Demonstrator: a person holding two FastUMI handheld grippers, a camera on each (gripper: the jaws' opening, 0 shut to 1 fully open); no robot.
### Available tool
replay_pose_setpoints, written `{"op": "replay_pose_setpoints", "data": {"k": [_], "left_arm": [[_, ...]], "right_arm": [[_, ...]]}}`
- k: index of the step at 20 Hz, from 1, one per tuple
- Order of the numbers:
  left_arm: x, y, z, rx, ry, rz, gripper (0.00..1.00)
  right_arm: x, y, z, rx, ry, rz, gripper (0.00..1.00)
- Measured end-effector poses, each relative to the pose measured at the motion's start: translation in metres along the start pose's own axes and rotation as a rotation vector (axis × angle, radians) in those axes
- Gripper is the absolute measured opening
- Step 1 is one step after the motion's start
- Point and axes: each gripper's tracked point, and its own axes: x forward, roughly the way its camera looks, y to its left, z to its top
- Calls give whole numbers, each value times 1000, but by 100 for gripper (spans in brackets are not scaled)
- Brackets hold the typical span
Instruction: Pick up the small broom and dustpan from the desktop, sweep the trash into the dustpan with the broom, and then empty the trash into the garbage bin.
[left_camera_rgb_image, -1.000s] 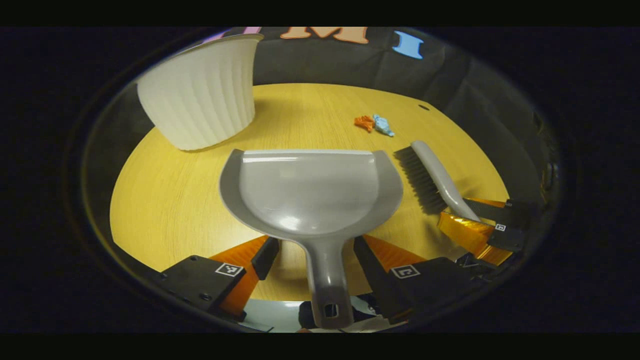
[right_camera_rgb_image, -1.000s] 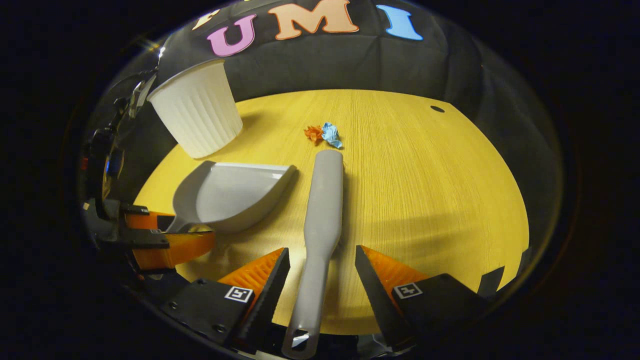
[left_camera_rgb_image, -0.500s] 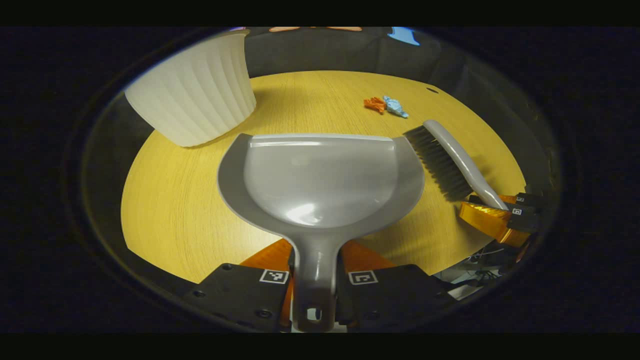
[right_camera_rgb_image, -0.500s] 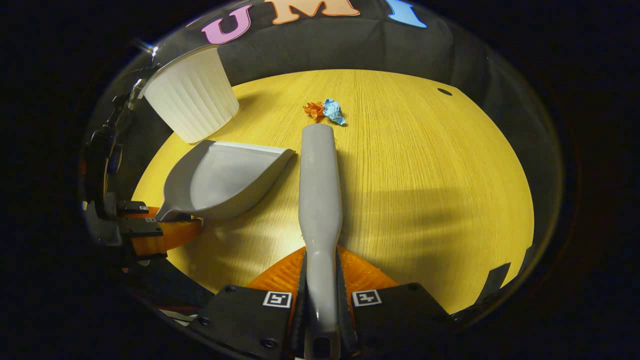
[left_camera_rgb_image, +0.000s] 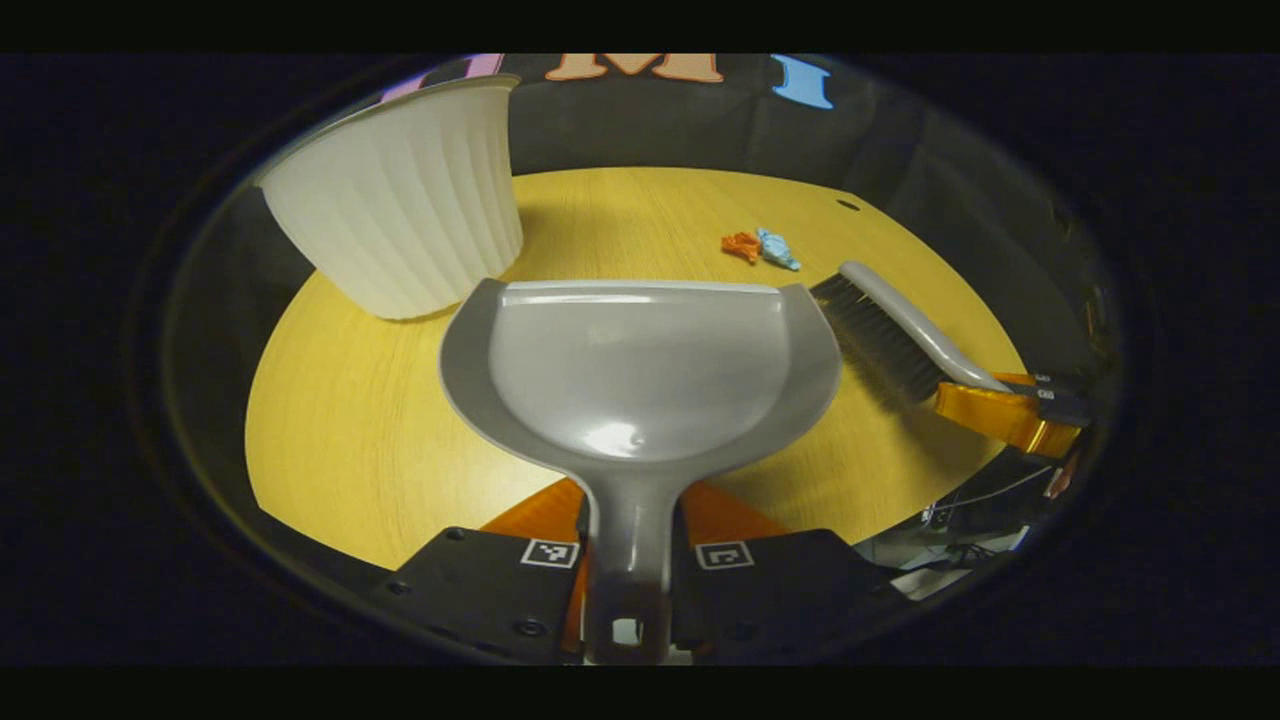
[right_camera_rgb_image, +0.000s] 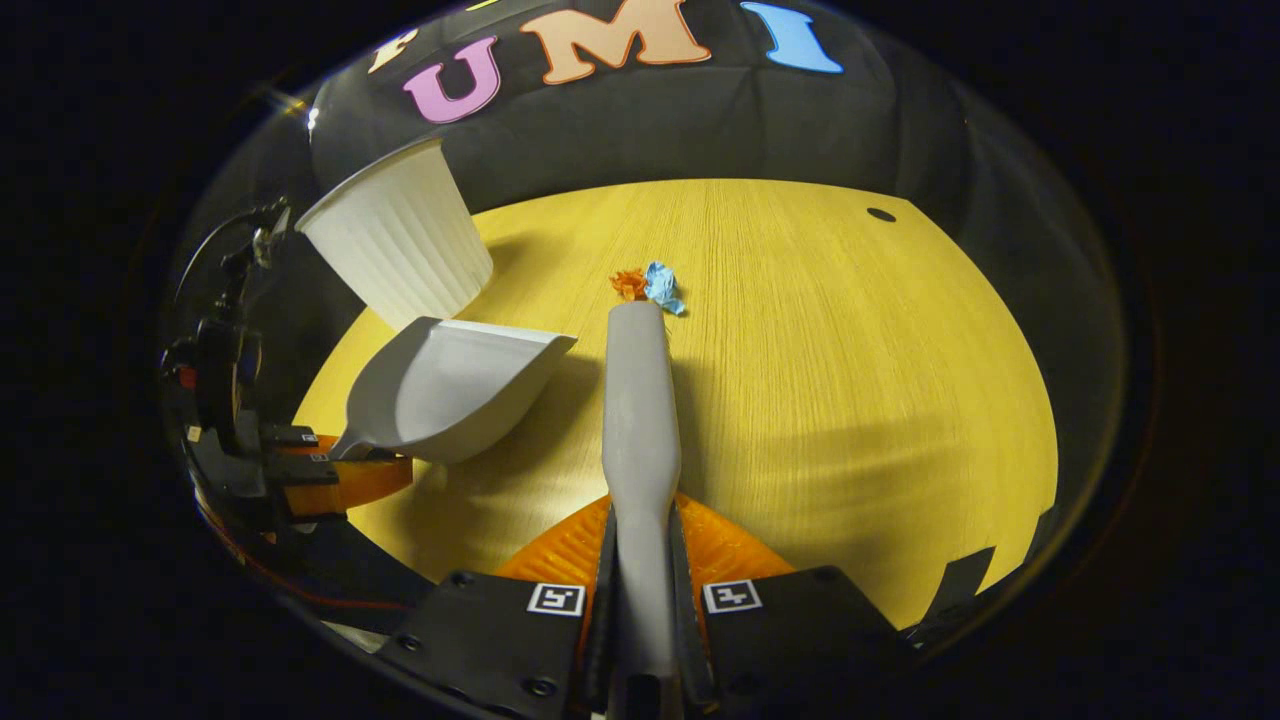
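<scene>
Standing at the pick-up step, near done: both tools are gripped, sweeping not yet begun.

Counter (right_camera_rgb_image: 850, 400): wide bare wood on the far side of the trash from the garbage bin; rounded edge drops to dark cloth behind. A small dark hole (right_camera_rgb_image: 880, 214) sits near that back edge, well apart from the trash.

Garbage bin (right_camera_rgb_image: 395, 240): white, ribbed, upright, at the counter's edge, well apart from the trash.

Dustpan (left_camera_rgb_image: 640, 370): between bin and trash, mouth facing away. Left gripper (left_camera_rgb_image: 632, 560) clenched on its handle.

Broom (right_camera_rgb_image: 640, 400): tip just short of the trash. Right gripper (right_camera_rgb_image: 640, 600) clamped on its handle.

Trash (right_camera_rgb_image: 648, 284): two crumpled scraps, orange and blue, touching.

Next move, as I judge it: set the dustpan's lip down beside the trash, carry the broom past the scraps, draw back toward the pan. Risk: flicking the scraps wide.
</scene>
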Motion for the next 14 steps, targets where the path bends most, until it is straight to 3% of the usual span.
{"op": "replay_pose_setpoints", "data": {"k": [2,3,4,7,11,12,13,14], "left_arm": [[2,3,9,76,-8,-18,28],[3,8,12,128,-6,-20,31],[2,14,16,182,-6,-22,26],[8,26,30,295,-8,-38,30],[22,17,30,330,18,-78,28],[22,15,29,335,30,-83,28],[23,13,28,337,40,-76,26],[27,12,27,333,48,-66,31]], "right_arm": [[-13,-9,21,-4,-23,-7,29],[-17,-15,35,-19,-41,-26,29],[-25,-25,49,-36,-56,-53,29],[-21,-43,93,-98,-94,-121,29],[10,-55,138,-286,-83,-177,24],[28,-61,146,-353,-65,-192,28],[45,-66,154,-414,-39,-203,24],[60,-69,159,-471,-12,-213,29]]}}
